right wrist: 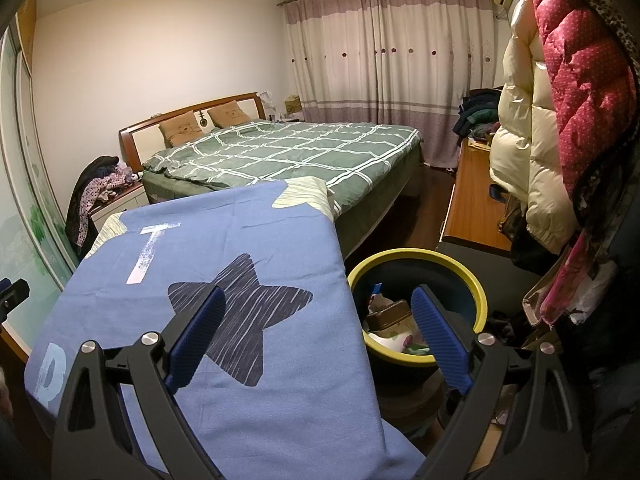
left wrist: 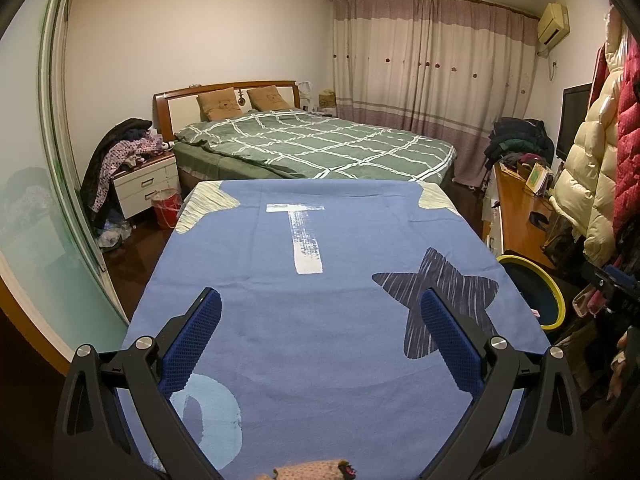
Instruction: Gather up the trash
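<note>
Both the left gripper (left wrist: 320,320) and right gripper (right wrist: 316,320) hang spread and empty above the blue cloth (left wrist: 320,240); trash sits in the yellow-rimmed bin (right wrist: 478,280) beside it. Best scan the cloth before reaching.

From my left tongs' camera, the yellow-rimmed bin (left wrist: 532,292) is half hidden behind the edge of the blue-clothed surface (left wrist: 320,320), and I cannot see into it. A pinkish knitted thing (left wrist: 312,472) at the bottom is cut off by the frame; I cannot tell what it is. From my right camera, the bin (right wrist: 416,276) shows its contents, but my right finger (right wrist: 440,340) covers part of them and the scraps (right wrist: 392,320) inside are too jumbled to name. The white letter (right wrist: 50,372) on the cloth is partly behind my left finger's frame. Small items on the far nightstand (right wrist: 294,104) are too tiny to identify.
</note>
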A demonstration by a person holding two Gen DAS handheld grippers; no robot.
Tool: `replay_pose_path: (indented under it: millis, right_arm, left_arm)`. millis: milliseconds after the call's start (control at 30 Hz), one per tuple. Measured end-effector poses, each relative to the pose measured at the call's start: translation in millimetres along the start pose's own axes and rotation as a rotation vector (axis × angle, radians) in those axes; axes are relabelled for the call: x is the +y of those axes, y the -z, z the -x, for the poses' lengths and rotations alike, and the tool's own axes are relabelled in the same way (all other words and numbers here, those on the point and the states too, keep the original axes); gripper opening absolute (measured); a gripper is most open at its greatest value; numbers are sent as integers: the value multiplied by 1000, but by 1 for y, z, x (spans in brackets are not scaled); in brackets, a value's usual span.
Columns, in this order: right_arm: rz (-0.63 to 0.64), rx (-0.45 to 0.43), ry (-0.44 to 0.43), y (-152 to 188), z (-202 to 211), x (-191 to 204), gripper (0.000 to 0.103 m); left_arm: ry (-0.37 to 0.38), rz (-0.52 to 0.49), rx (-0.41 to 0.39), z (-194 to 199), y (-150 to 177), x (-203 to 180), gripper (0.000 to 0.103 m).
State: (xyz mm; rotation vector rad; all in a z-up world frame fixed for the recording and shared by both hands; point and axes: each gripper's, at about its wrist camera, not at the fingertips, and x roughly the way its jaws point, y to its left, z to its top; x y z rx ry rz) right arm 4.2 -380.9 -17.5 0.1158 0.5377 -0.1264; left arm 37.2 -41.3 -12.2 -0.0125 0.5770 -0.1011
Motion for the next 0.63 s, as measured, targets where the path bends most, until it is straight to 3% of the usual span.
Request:
replay_pose_path:
  millis: [300, 400, 500, 633]
  right_arm:
    - [17, 12, -7, -2, -14, 10, 89]
    - [24, 27, -42, -12, -32, 18, 91]
    - [32, 67, -75, -24, -68, 32, 93]
    - [76, 148, -125, -35, -130, 64, 93]
  left_arm:
    - [38, 10, 18, -18, -5, 3, 98]
    - [11, -8, 42, -39, -14, 9, 98]
    - [-12, 10, 122, -86, -26, 29, 98]
    - [-117, -19, 160, -150, -39, 53, 98]
